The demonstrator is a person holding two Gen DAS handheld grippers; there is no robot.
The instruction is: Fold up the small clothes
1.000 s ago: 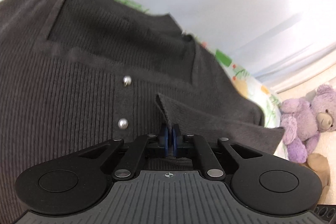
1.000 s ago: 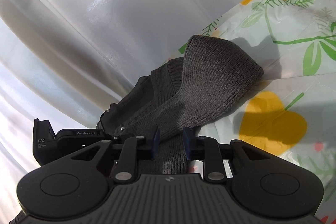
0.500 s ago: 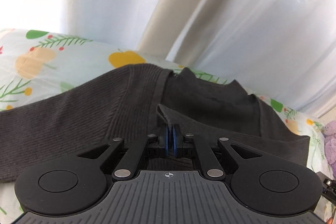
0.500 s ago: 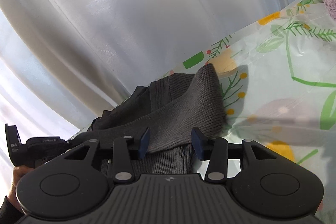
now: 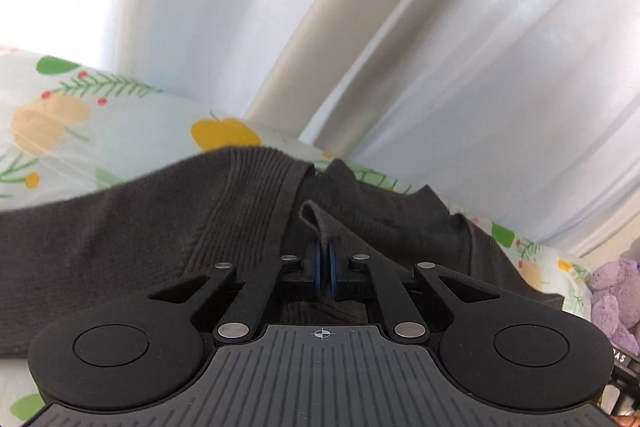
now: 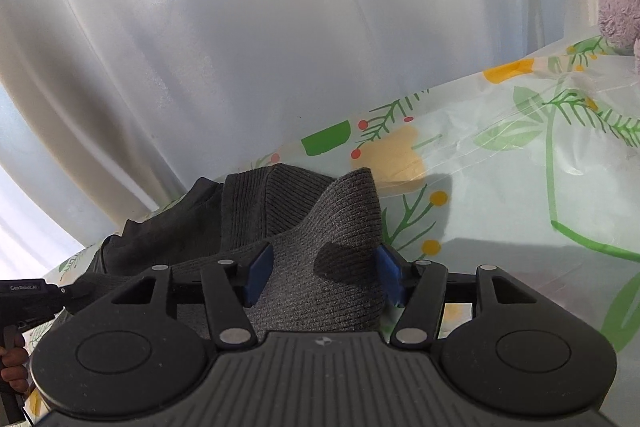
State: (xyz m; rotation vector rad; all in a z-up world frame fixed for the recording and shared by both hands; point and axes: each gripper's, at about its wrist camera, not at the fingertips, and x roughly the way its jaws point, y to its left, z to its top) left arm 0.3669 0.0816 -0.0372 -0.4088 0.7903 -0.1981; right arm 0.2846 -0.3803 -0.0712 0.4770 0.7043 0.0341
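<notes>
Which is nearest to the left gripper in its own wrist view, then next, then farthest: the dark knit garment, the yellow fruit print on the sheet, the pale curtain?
1. Dark knit garment: its edge is pinched in the left gripper.
2. Yellow fruit print: beyond the garment, upper left.
3. Pale curtain: behind the sheet, farthest.

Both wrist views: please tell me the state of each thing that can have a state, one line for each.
Dark knit cardigan: lying partly folded on the floral sheet, one edge pinched.
Left gripper: shut on the cardigan's edge.
Right gripper: fingers have just been opening; cardigan fabric lies between them, not pressed.
Purple plush toy: resting at the sheet's edge.
</notes>
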